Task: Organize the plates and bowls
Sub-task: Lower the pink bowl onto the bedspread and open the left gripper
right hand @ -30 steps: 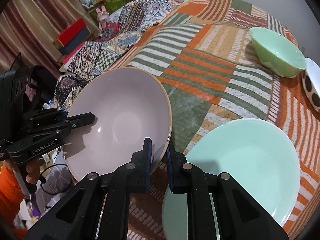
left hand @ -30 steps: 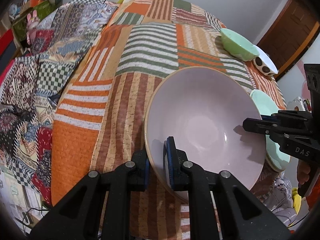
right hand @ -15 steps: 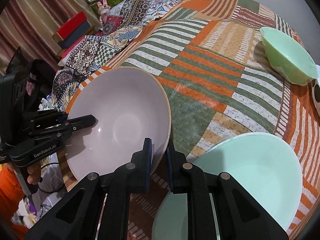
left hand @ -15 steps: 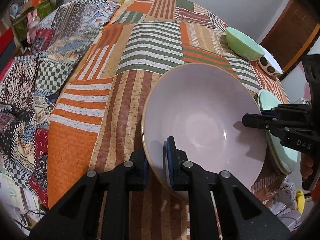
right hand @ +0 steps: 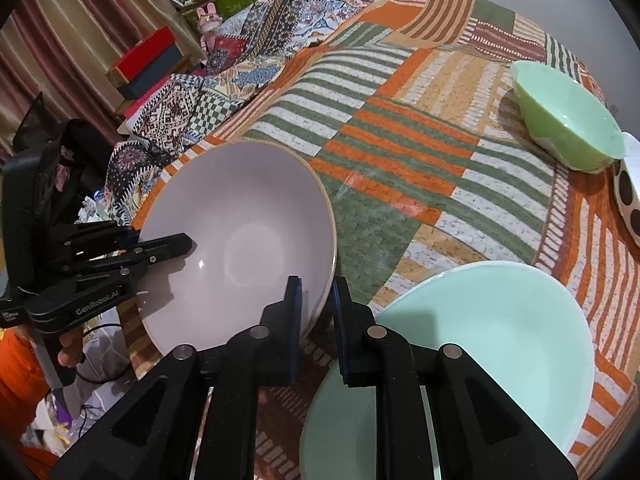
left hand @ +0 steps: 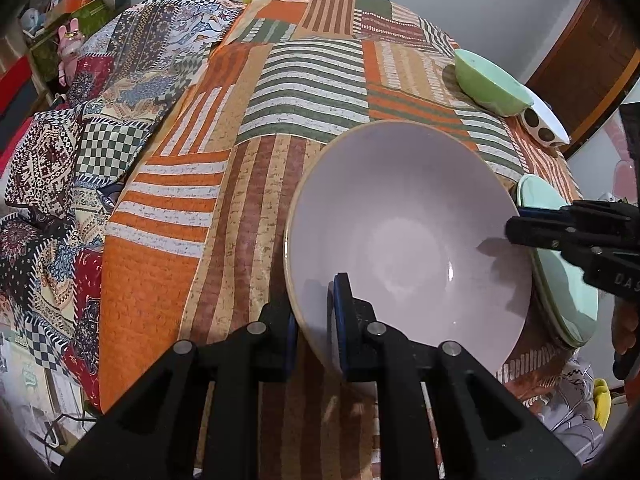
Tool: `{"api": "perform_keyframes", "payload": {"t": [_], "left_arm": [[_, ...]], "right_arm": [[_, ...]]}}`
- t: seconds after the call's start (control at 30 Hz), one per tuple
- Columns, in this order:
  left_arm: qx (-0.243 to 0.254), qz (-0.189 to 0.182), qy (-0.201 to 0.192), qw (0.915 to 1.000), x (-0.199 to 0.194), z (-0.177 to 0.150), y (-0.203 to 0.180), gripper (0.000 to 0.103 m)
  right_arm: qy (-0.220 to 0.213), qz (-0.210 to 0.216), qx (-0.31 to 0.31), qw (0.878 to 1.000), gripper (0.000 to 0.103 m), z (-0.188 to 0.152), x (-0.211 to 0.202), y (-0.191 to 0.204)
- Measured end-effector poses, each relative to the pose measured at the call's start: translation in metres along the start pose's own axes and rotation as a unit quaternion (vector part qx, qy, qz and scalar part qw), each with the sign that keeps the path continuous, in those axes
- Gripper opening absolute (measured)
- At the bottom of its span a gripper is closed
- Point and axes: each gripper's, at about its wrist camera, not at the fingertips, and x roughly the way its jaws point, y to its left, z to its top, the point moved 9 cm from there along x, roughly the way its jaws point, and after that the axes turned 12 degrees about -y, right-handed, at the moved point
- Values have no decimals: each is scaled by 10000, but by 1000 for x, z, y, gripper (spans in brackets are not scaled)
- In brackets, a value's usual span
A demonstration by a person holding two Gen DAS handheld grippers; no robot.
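Left gripper [left hand: 314, 320]: jaws clamped on the near rim of the lilac bowl [left hand: 408, 236].
Right gripper [right hand: 316, 320]: jaws pinching the same bowl's opposite rim.
Lilac bowl: held between both tools, over the patchwork cloth [left hand: 280, 92].
Mint plate [right hand: 480, 340]: just right of the right gripper.
Green bowl [right hand: 568, 116]: far ahead, right.

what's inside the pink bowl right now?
Nothing loose: the pink bowl looks empty, only glare on its bare floor. One finger of each claw, left claw and right claw, reaches over the rim. The patch under the left finger is hidden.
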Motion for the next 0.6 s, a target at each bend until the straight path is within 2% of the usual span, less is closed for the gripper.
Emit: {"api": "perform_keyframes", "payload": {"t": [0.3, 0.6], "left_arm": [[152, 243, -319, 9991, -28, 23, 2, 14], [338, 128, -880, 9955, -53, 78, -26, 18]], "right_arm": [[-374, -116, 119, 9992, 20, 10, -29, -19], [-848, -493, 421, 9943, 22, 28, -67, -64]]}}
